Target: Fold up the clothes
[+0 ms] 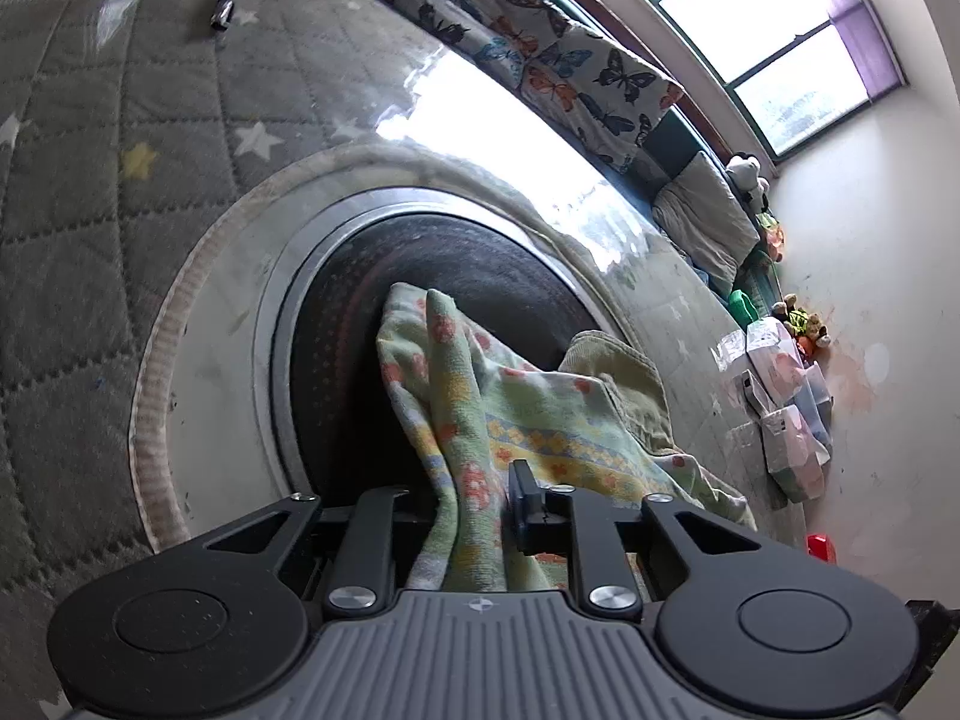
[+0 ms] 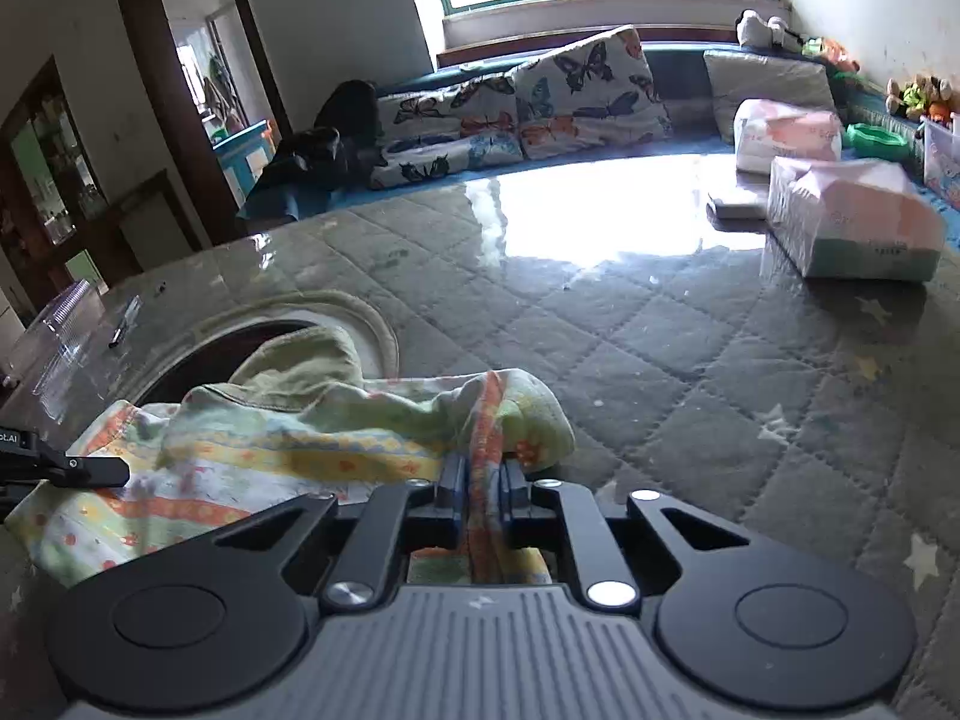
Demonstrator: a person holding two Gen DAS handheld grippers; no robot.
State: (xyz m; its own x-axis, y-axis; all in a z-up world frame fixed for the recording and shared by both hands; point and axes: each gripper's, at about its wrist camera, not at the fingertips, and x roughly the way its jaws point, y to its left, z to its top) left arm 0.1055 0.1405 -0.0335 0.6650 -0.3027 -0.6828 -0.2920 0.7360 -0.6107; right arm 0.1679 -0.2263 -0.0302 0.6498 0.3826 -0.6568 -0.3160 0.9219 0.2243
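Big grey quilted mat (image 2: 690,360) w/ diamond stitching and little stars covers pretty much the whole surface, under a shiny clear plastic sheet that's throwing back window glare. Round dark disc (image 1: 480,276) w/ a metal ring and pale ribbed fabric border is set into it, far left in the right wrist view.

Flowery cloth (image 2: 288,450), soft terry-looking stuff, pale green w/ orange flowers and yellow/blue pattern bands, sits crumpled partly over that disc, near side of the mat. An olive corduroy-ish garment (image 2: 300,354) is bunched up just behind it, touching.

Right gripper (image 2: 485,489): fingers pressed together on a bunched orange-striped edge of the cloth, fabric squeezed between the blue pads. Left gripper (image 1: 462,495): cloth hangs down thru the gap btw its fingers, only one fingertip (image 1: 523,489) shows, so can't tell if it's really clamped.

Far right: boxy plastic-wrapped packs (image 2: 852,228). Butterfly-print cushions (image 2: 528,102) along the far edge under the window.
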